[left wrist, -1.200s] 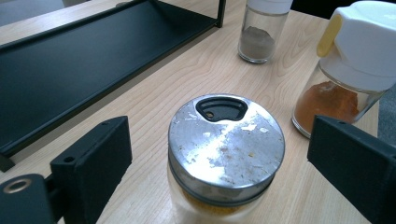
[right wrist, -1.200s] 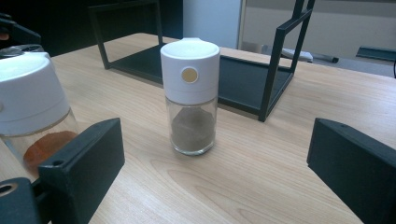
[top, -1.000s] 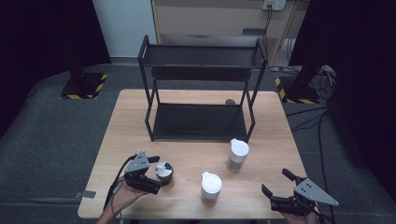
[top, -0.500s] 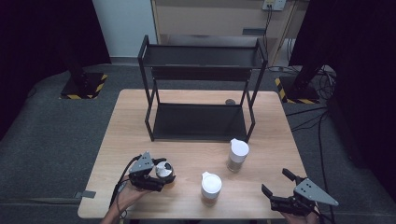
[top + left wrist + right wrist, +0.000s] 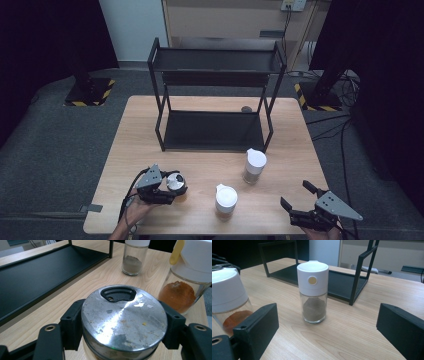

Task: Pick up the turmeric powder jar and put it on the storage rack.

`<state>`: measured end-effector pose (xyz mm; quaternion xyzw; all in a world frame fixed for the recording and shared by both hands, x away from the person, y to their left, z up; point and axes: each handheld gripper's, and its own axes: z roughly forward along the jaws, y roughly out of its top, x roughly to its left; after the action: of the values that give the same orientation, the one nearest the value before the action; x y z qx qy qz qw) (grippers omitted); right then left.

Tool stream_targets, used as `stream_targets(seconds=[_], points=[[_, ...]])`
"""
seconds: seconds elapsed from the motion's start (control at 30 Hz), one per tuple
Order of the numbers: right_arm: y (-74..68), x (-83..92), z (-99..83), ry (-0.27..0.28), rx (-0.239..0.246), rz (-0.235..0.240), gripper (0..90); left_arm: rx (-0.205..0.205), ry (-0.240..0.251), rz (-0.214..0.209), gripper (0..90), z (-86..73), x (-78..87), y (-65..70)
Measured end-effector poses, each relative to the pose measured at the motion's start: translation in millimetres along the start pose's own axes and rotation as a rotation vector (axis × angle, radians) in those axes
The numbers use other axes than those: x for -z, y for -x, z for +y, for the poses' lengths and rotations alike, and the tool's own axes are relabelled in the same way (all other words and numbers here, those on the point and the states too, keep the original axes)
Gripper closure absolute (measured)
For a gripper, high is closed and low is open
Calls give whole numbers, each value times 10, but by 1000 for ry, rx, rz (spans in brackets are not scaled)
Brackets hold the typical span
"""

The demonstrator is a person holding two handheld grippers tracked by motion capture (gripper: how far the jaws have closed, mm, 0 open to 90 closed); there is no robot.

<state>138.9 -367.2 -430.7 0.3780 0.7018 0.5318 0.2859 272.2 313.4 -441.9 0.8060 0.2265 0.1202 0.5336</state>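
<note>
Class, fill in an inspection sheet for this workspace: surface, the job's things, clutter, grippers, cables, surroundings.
Surface: wooden table, bare wood in front.
Job's things: metal-lidded jar; orange-spice jar; dark-spice jar; black two-tier rack, both shelves bare.
Clutter: small dark round object by the rack's right leg.
Grippers: left gripper has just been closing, its pads now on the metal-lidded jar; right gripper open, holding nothing.
Cables: black cable trailing from the left gripper; more on the floor at right.
Surroundings: grey floor, dark curtains.

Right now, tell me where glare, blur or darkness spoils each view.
High view: evenly lit table, black surroundings, soft detail on the left gripper. Left gripper view: ceiling light glares off the metal-lidded jar; the orange-spice jar is cropped and slightly soft. Right gripper view: the brown-spice jar is sharp, near jaws blurred.
</note>
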Motion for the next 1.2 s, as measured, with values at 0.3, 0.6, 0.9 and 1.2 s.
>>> stream_targets(seconds=[0.3, 0.6, 0.9, 1.2], points=[[-1, 3, -2, 2, -2, -2, 43, -9, 3, -2, 325, 61, 29, 13], [1, -2, -4, 2, -3, 0, 43, -26, 6, -14, 326, 275, 117, 5], [8, -5, -8, 3, -6, 3, 43, -27, 14, -11, 326, 502, 187, -52], [10, -2, -9, 4, -8, -1, 42, -34, 7, 4, 327, 685, 173, -100]])
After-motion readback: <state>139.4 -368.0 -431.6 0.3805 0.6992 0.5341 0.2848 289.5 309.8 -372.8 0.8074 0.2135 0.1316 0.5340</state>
